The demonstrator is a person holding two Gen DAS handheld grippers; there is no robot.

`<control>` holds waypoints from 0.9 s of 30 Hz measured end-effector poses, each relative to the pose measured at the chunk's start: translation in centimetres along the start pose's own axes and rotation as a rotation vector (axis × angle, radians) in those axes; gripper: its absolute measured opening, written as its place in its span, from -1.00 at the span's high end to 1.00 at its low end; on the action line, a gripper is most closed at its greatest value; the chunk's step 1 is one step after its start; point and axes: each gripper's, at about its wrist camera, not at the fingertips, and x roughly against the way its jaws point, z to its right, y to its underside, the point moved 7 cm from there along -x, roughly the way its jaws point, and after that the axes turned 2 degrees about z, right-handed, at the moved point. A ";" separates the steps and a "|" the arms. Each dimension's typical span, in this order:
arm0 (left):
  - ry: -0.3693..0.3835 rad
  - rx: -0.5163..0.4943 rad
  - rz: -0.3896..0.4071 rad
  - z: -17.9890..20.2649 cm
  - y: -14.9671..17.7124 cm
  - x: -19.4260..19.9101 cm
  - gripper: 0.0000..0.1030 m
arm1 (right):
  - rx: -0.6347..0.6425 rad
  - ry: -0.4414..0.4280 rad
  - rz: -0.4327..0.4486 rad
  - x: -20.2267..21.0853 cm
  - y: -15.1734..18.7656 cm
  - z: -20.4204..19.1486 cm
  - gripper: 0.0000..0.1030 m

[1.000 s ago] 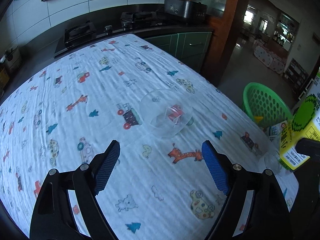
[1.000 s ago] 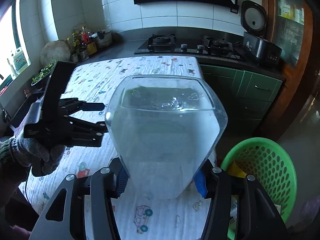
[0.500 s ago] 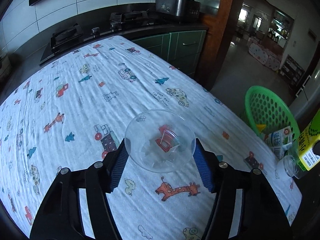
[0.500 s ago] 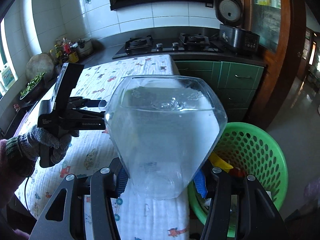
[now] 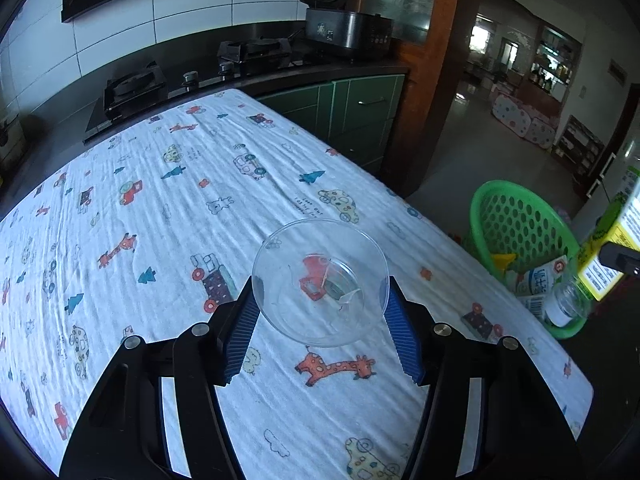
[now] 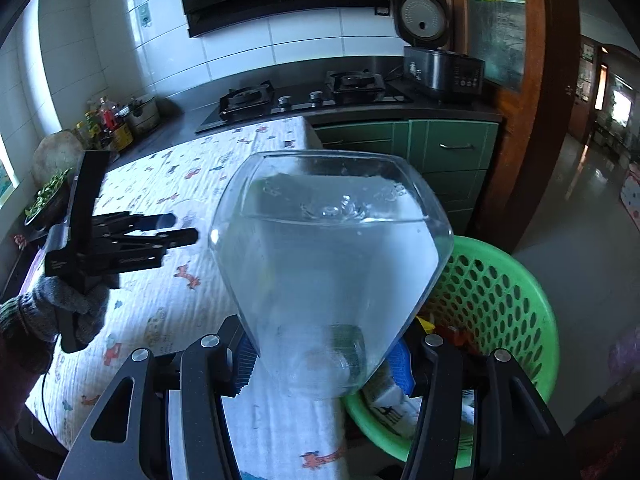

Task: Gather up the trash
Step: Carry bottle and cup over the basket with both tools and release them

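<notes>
A clear plastic cup stands mouth-up on the cartoon-print tablecloth. My left gripper has its jaws closing, and both blue pads touch the cup's rim. My right gripper is shut on a clear plastic bottle, held over the table's edge beside the green basket. In the left wrist view the bottle's yellow-green label shows at the right edge, above the basket. The right wrist view shows a gloved hand holding the left gripper.
Cartons and other trash lie in the basket, which stands on the floor off the table's right edge. Behind the table run a gas hob, a rice cooker and green cabinets. A wooden post stands right.
My left gripper moved up to the cup and its jaws closed in from wide apart until the pads met the rim. My right gripper carried the bottle rightwards, nearer the basket.
</notes>
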 end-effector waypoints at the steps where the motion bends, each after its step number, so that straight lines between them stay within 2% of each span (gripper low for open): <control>1: 0.007 -0.006 0.005 0.4 -0.1 0.3 -0.17 | -0.006 0.014 0.000 0.0 0.0 0.6 -0.02; 4: 0.032 -0.023 0.012 1.9 -0.3 0.9 -0.17 | -0.030 0.082 -0.002 -0.2 0.1 3.2 -0.02; 7: 0.061 -0.039 0.023 3.8 -0.6 1.4 -0.17 | -0.043 0.188 -0.002 -0.5 0.5 6.2 -0.02; 9: 0.078 -0.050 0.029 5.0 -0.7 1.7 -0.16 | -0.069 0.220 -0.008 -1.0 0.9 8.0 -0.02; 14: 0.127 -0.072 0.032 8.1 -1.2 1.9 -0.17 | -0.150 0.246 -0.030 -2.2 2.0 11.5 -0.05; 16: 0.142 -0.087 0.034 9.5 -1.3 2.0 -0.17 | -0.175 0.245 -0.020 -2.0 2.1 12.2 -0.17; 27: 0.226 -0.146 -0.004 17.1 -1.6 -0.2 -0.17 | -0.177 0.254 0.046 1.6 3.0 13.3 -0.45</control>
